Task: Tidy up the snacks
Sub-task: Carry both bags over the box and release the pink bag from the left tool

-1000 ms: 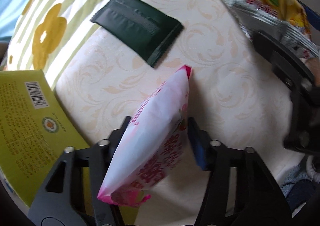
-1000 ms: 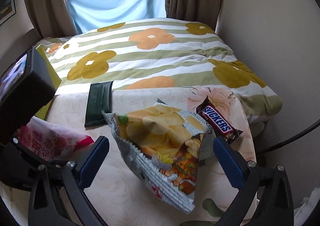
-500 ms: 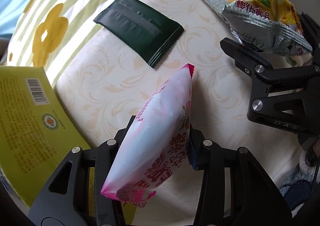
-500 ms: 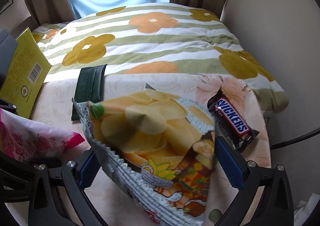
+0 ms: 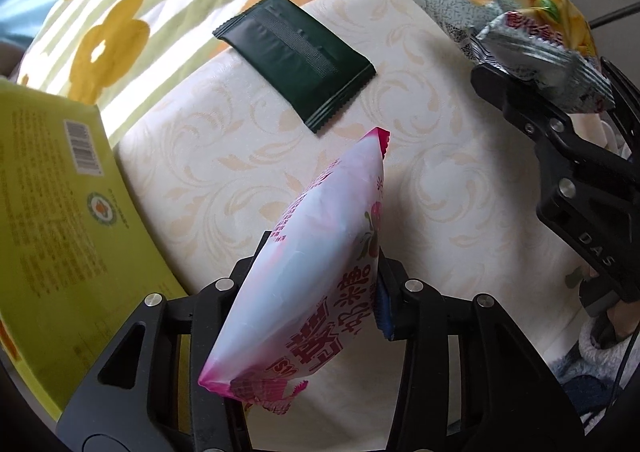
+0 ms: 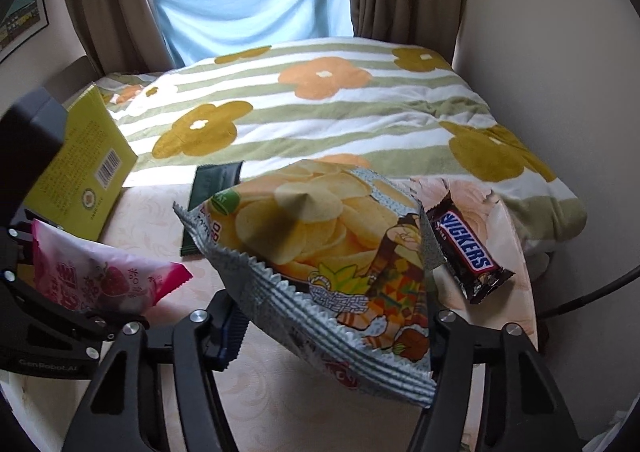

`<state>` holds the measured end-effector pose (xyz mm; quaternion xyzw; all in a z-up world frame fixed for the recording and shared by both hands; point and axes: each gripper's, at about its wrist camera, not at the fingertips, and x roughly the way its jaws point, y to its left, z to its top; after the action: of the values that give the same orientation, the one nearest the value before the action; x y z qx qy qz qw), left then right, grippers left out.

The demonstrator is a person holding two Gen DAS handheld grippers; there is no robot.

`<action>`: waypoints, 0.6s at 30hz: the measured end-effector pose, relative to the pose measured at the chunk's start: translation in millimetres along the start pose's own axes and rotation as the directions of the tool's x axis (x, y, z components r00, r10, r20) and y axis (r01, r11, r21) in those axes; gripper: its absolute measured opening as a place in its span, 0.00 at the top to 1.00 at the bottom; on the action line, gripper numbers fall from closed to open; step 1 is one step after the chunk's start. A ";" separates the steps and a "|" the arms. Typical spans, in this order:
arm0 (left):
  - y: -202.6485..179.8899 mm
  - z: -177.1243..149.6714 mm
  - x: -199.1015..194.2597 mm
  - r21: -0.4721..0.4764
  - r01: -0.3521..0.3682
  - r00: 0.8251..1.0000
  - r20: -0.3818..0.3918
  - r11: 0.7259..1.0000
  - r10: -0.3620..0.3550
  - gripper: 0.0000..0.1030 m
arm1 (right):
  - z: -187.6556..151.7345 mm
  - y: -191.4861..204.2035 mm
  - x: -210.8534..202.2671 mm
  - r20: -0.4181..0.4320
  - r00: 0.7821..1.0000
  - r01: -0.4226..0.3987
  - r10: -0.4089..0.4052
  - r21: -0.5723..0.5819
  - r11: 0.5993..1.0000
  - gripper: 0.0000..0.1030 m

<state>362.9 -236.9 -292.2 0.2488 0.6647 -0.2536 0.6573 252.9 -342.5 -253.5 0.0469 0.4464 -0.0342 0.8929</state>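
My left gripper (image 5: 316,292) is shut on a pink and white snack bag (image 5: 320,268), held above the round cream table (image 5: 224,175). The bag also shows in the right wrist view (image 6: 100,276). My right gripper (image 6: 332,328) is shut on a grey chip bag (image 6: 320,252), lifted over the table; it also shows in the left wrist view (image 5: 520,19). A dark green packet (image 5: 296,55) lies flat on the table's far side. A Snickers bar (image 6: 466,248) lies at the table's right edge.
A yellow-green box (image 5: 52,219) stands at the table's left edge, close to my left gripper. A bed with a flowered striped blanket (image 6: 320,119) lies beyond the table. A wall (image 6: 552,51) is on the right, curtains and a window behind.
My right gripper has closed on the chip bag and lifted it higher. My left gripper has tightened on the pink bag and held its place.
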 end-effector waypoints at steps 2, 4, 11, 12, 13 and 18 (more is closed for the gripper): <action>-1.5 -3.5 -5.4 -0.019 0.013 1.000 0.013 1.000 -0.013 0.63 | 1.5 1.3 -7.5 0.014 1.000 -0.005 0.005 -0.004 1.000 0.43; -4.0 -6.9 -12.0 -0.029 0.012 1.000 0.028 0.999 -0.012 0.63 | 4.1 1.5 -14.5 0.025 1.000 -0.014 0.014 -0.004 1.000 0.43; -14.4 -17.1 -56.5 -0.081 0.027 0.991 0.129 0.996 -0.017 0.63 | 17.0 -2.9 -52.2 0.085 0.996 -0.030 0.033 -0.029 0.999 0.43; -15.5 -18.7 -63.4 -0.092 0.031 0.989 0.146 0.995 -0.017 0.63 | 20.0 -2.3 -59.9 0.096 0.995 -0.031 0.035 -0.040 0.999 0.43; -16.6 -21.6 -74.1 -0.107 0.036 0.985 0.171 0.994 -0.018 0.63 | 23.8 -1.3 -67.8 0.103 0.994 -0.035 0.040 -0.055 0.998 0.43; -16.3 -39.9 -120.7 -0.188 0.047 0.958 0.287 0.981 0.009 0.63 | 45.2 5.6 -104.3 0.151 0.985 -0.062 0.082 -0.134 0.989 0.43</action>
<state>323.7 -222.3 -171.1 0.1383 0.5864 -0.2275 0.7650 226.9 -340.1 -142.7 0.0024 0.3746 0.0233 0.9269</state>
